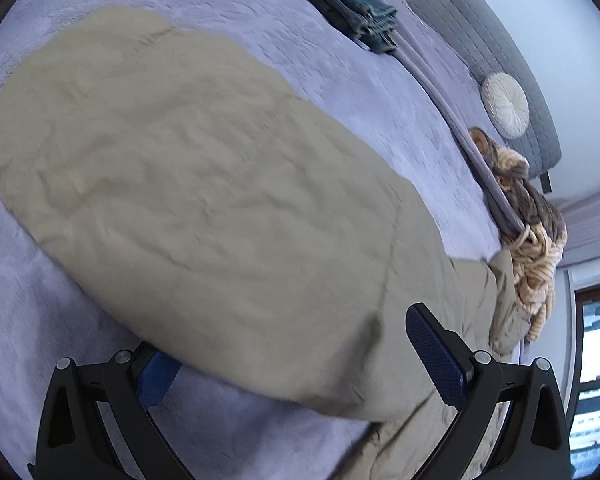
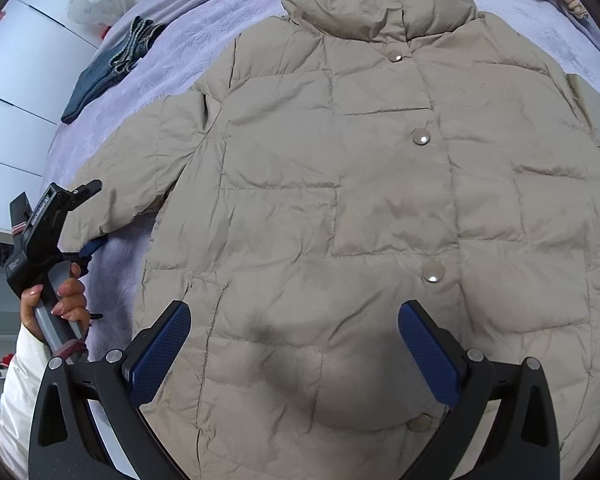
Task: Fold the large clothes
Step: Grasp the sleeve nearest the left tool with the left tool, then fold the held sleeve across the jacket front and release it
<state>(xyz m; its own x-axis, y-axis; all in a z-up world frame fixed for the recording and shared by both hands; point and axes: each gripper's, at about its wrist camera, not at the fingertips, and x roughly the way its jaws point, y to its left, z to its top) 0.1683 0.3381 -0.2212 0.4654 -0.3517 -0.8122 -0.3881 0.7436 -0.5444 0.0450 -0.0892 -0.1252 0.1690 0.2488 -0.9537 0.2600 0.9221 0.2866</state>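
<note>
**Puffer jacket laid flat on the bed, both grippers spread wide**

A khaki quilted jacket point(image 2: 340, 208) lies front up on a lilac bedspread point(image 2: 188, 60), snapped shut down the middle, its collar point(image 2: 380, 4) toward the far side of the bed in the right wrist view. One snap point(image 2: 420, 137) shines on the chest, and another sits lower on the placket.

The right gripper point(image 2: 294, 354) hangs over the lower front of the jacket, jaws wide apart and holding nothing; the fabric between the blue pads point(image 2: 160, 356) lies flat and ungripped.

The left gripper point(image 1: 296, 354) is at the jacket's sleeve point(image 1: 188, 184), which runs away from it across the bedspread point(image 1: 300, 52). Its jaws are also wide. The sleeve's near edge passes in front of one blue pad and hides part of it, while the other pad stands clear above the fabric; whether the pads touch the cloth cannot be told, and this view is blurred. In the right wrist view the same gripper point(image 2: 88, 216) shows at the cuff end of the sleeve, held by a hand point(image 2: 66, 296) in a white sleeve.

Folded jeans point(image 1: 352, 4) lie on the bedspread well apart from the jacket. A knitted tan throw point(image 1: 532, 240) is bunched at the bed's edge just beside the jacket's shoulder. A round white cushion point(image 1: 505, 104) leans on the grey headboard point(image 1: 480, 28).
</note>
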